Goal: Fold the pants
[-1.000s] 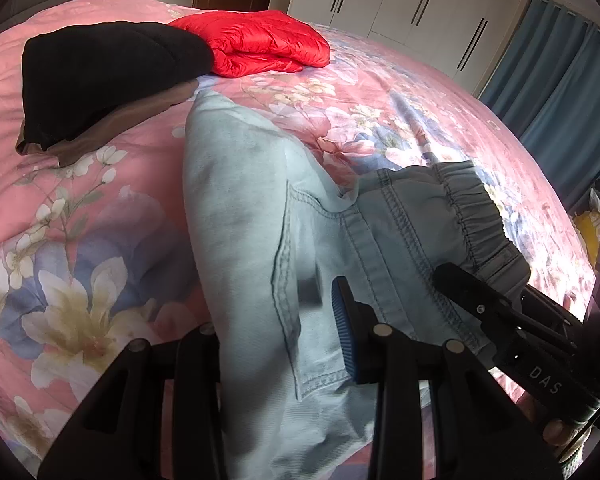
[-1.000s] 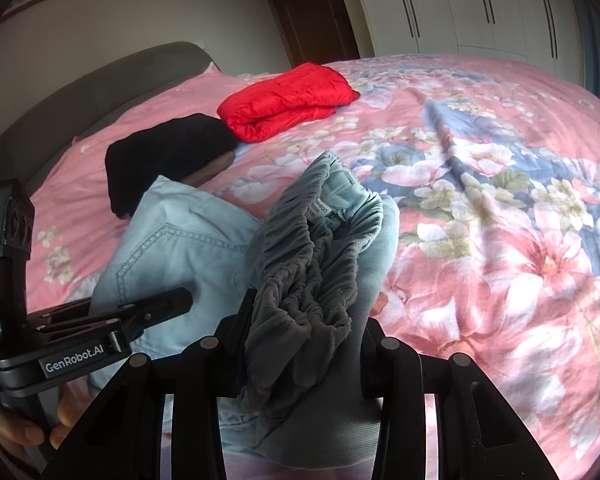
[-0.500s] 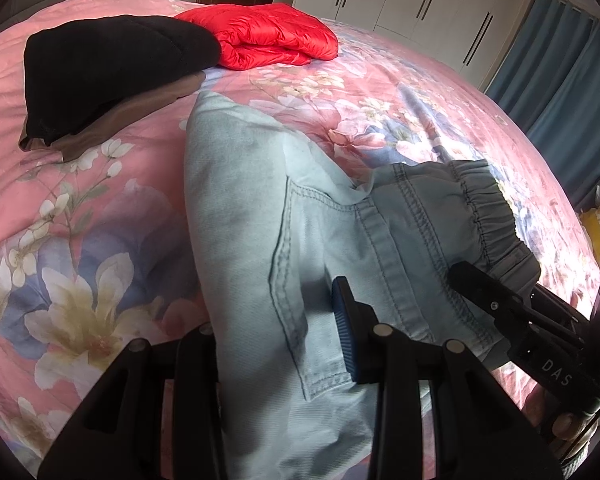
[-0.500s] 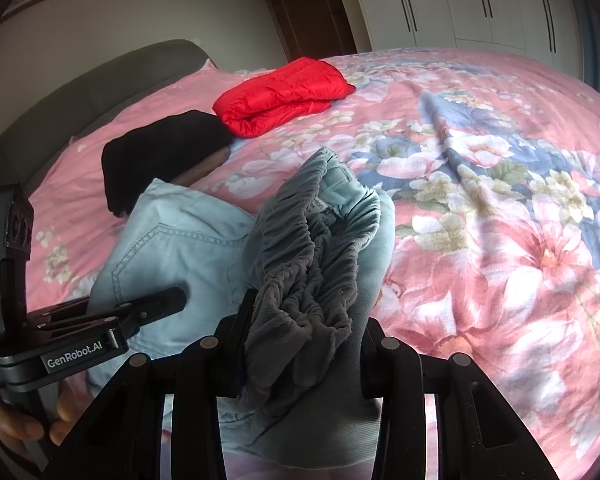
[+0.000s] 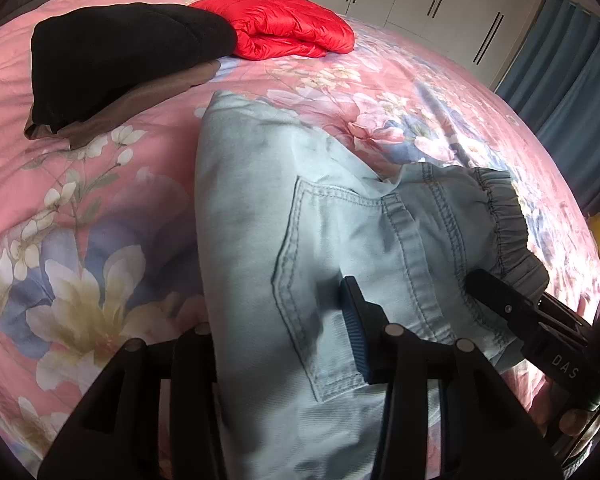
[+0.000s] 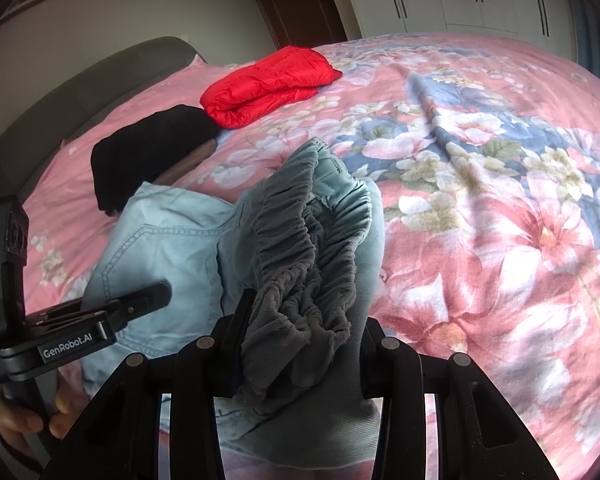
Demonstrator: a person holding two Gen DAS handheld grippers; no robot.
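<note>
Floral quilt [image 5: 100, 240] | denim pants [image 5: 268, 240] | left gripper [image 5: 280, 328] fingers opening around denim | right gripper [image 6: 300, 320] fingers pinching ruched waistband [image 6: 300, 248]

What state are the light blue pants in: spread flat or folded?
Partly folded: the light blue pants lie doubled, with the elastic waistband bunched between the right gripper fingers.

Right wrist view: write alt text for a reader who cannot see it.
The right gripper is clamped on the bunched grey elastic waistband of light blue denim pants on a pink floral bedspread. Farther back lie a folded red jacket and a black garment; the left gripper enters at left.
</note>
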